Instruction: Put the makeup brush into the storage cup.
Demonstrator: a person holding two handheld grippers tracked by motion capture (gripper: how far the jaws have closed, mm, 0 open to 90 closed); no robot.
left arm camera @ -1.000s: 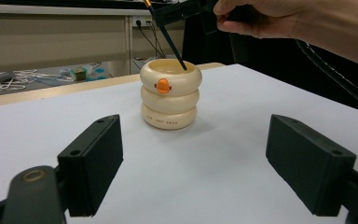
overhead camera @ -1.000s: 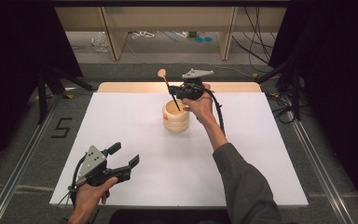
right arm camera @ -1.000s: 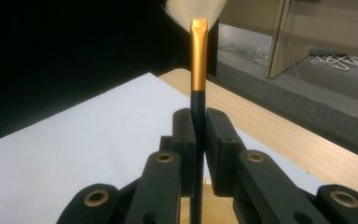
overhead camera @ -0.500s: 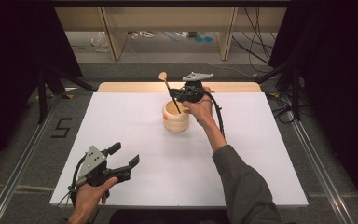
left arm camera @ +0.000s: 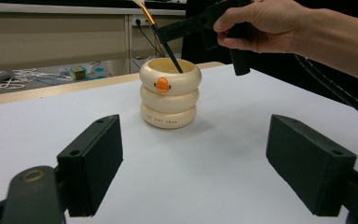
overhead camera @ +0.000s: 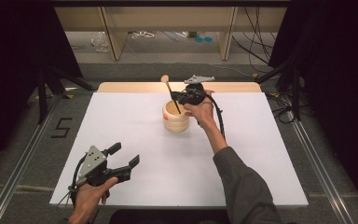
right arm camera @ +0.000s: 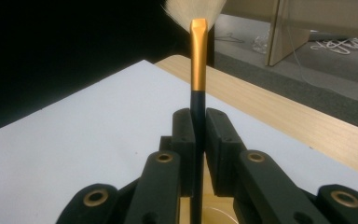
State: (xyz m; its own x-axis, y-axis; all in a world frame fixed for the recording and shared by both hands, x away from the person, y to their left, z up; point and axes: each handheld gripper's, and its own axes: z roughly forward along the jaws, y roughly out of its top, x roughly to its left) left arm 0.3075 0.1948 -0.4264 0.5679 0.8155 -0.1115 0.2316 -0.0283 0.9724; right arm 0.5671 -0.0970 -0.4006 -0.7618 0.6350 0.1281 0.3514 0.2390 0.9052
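A cream ringed cup (overhead camera: 176,116) with an orange beak (left arm camera: 162,84) stands at the far middle of the white table (overhead camera: 261,154). A brush (overhead camera: 171,93) with a black handle, gold ferrule (right arm camera: 198,60) and pale bristles leans in it, lower end inside the cup. My right gripper (overhead camera: 175,97) is shut on the handle just above the cup's rim; in the right gripper view the jaws press the handle (right arm camera: 199,126) from both sides. My left gripper (overhead camera: 124,155) rests open at the near left with nothing between its jaws, pointing toward the cup (left arm camera: 170,95).
A wooden strip (overhead camera: 121,87) edges the table's far side. Shelving legs and cables (overhead camera: 144,35) lie on the floor beyond. Metal rails (overhead camera: 23,168) run along both sides of the table.
The brush's top has shifted very slightly with the right hand. The left gripper and the cup have stayed where they were.
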